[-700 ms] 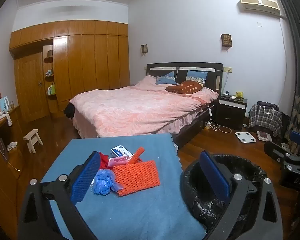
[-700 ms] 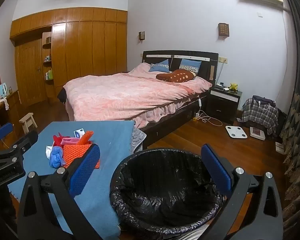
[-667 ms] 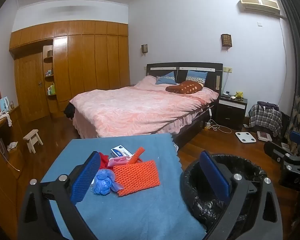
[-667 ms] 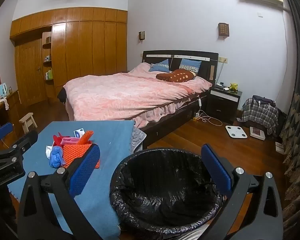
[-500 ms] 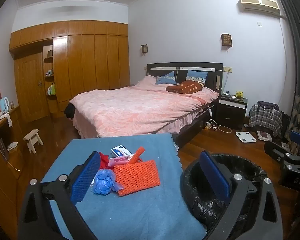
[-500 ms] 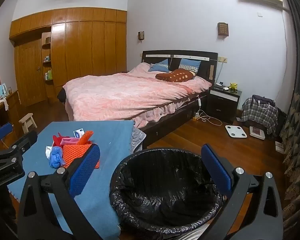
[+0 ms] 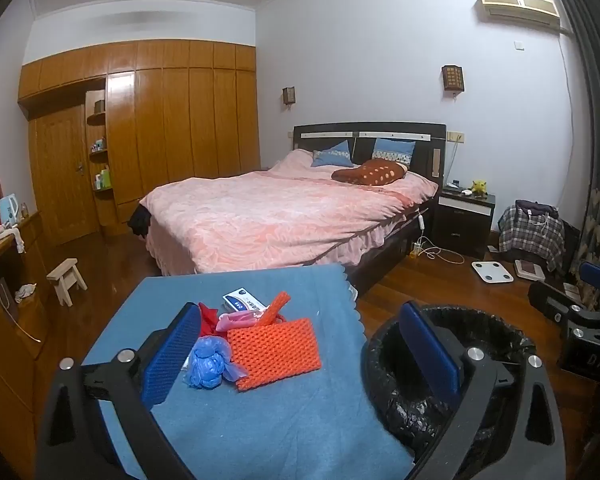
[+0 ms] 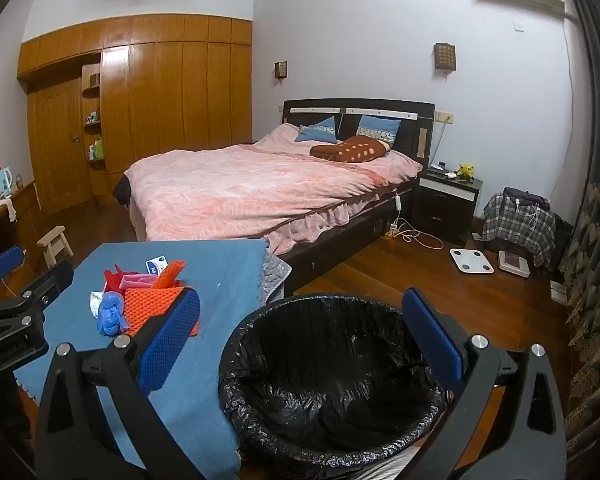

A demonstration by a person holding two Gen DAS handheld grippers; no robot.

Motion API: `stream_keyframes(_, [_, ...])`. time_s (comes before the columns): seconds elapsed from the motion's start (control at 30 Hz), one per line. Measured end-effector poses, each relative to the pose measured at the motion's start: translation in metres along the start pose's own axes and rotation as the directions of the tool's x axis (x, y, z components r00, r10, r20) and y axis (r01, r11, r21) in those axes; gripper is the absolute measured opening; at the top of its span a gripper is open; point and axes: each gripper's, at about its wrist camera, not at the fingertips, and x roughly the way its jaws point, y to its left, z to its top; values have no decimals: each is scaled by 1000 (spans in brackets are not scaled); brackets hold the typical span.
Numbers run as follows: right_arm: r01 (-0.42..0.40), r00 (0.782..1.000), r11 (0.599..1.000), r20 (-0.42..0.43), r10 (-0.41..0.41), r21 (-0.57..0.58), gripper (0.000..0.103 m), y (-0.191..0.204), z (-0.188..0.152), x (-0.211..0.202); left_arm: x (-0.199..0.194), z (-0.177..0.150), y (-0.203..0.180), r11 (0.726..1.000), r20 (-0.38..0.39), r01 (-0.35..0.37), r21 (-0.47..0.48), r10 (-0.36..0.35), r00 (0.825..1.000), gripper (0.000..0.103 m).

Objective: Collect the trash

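While both tools (image 7: 300,354) (image 8: 300,340) gape, trash (image 7: 274,347) seemingly lies untouched.

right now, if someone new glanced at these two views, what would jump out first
Most likely the bright pile of trash on the blue table cover: an orange mesh piece, a crumpled blue bag and red and pink scraps. Next, the black-lined bin on the floor to the table's right, with nothing visible in it. Both the left gripper and right gripper hang open, holding nothing.
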Motion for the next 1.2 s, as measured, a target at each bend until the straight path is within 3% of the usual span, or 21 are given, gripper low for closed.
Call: stream_keyframes(1.2, [0,1000,1000,-7,0,3,98,-3,-4,3,2,0,-1,1000,-7,0,3,0,1000,97])
